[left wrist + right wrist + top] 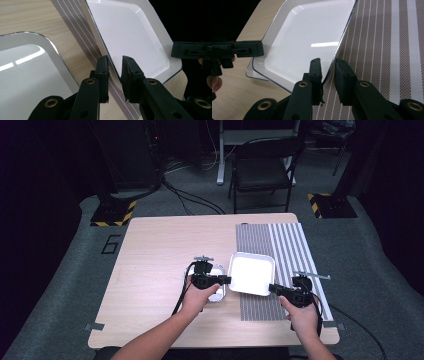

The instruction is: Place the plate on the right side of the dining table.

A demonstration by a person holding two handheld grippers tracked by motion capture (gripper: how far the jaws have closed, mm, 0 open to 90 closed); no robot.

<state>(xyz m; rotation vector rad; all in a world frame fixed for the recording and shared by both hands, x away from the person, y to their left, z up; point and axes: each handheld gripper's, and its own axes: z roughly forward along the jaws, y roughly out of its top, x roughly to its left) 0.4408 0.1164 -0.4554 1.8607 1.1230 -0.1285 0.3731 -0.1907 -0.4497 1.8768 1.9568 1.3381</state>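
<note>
A white square plate (251, 272) is held between my two grippers, partly over the striped placemat (280, 245). My left gripper (229, 280) is shut on its left rim, which runs between the jaws (115, 61) in the left gripper view. My right gripper (271, 288) is shut on the plate's near right corner, with the rim (337, 50) passing between its jaws (327, 63). The plate (130, 32) looks raised a little off the mat. A smaller white dish (218, 292) lies on the wood under my left gripper.
The wooden table (165, 250) has bare room at the left and back. The grey striped placemat (387, 37) covers its right part. Behind the table, on the dark floor, stand a black chair (265, 165) and cables.
</note>
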